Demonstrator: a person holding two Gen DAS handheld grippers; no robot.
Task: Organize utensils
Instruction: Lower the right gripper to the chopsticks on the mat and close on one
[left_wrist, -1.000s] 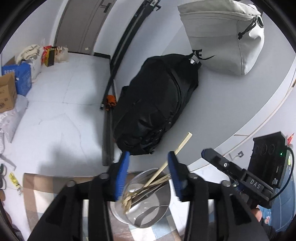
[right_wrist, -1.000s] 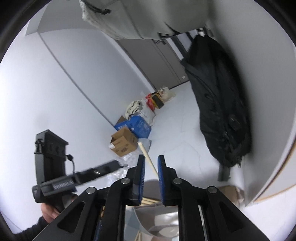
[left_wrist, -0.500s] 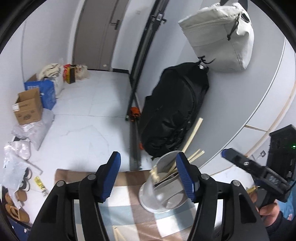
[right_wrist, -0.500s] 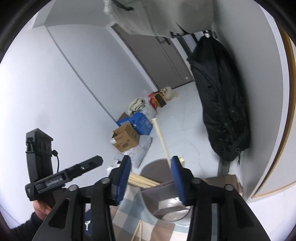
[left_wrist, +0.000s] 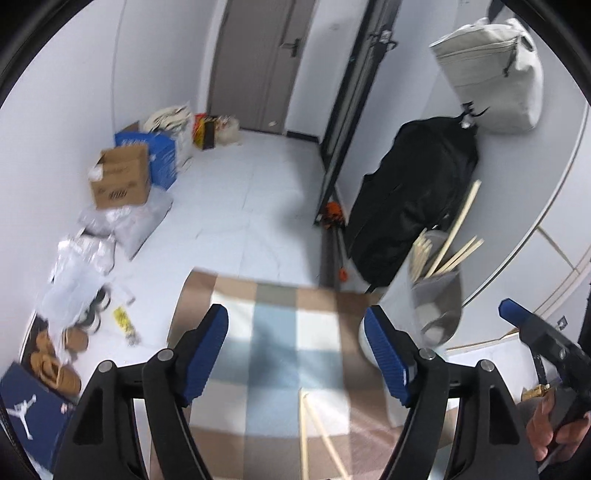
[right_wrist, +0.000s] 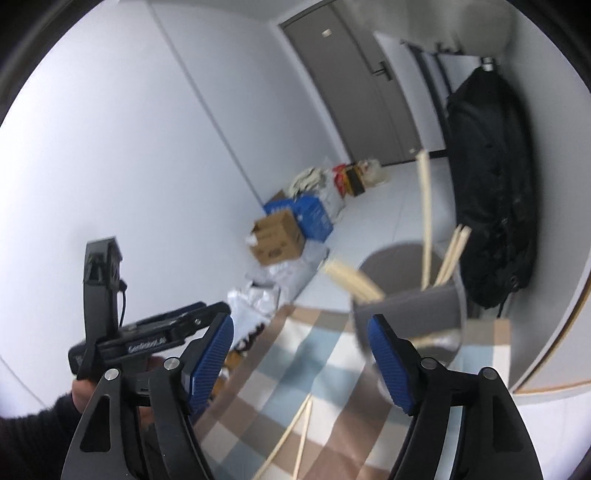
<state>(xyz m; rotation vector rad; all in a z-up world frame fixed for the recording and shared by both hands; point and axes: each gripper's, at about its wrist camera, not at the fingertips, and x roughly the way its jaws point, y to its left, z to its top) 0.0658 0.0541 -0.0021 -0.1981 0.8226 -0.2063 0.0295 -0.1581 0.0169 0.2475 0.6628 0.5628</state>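
Jaws of the left gripper (left_wrist: 295, 354) stand spread and are opening wider, with nothing between the blue pads (left_wrist: 207, 354); below the gap lies only the checked cloth (left_wrist: 280, 332) that covers the table. The right gripper (right_wrist: 299, 362) is likewise spread and opening, its pads empty, with the same cloth under it. Two loose chopsticks (left_wrist: 314, 435) lie on the cloth near the lower edge of the left view, just right of the gap; in the right view they run slantwise between the two fingers. Beyond them, at the far right part of the cloth, stands the metal utensil cup (left_wrist: 439, 295), tilted in the fisheye picture, with several wooden chopsticks (left_wrist: 454, 236) sticking out of its mouth at different angles. In the right view the cup (right_wrist: 410, 306) rises just behind the right finger, apart from it. The person's right hand (left_wrist: 554, 432) shows at the right edge of the left view, wrapped round its handle. Farther off, a black backpack (left_wrist: 413, 192) hangs against the wall beside a grey bag (left_wrist: 495, 74). Cardboard boxes (left_wrist: 122, 177) and plastic bags sit on the pale floor by a grey door (left_wrist: 258, 62)
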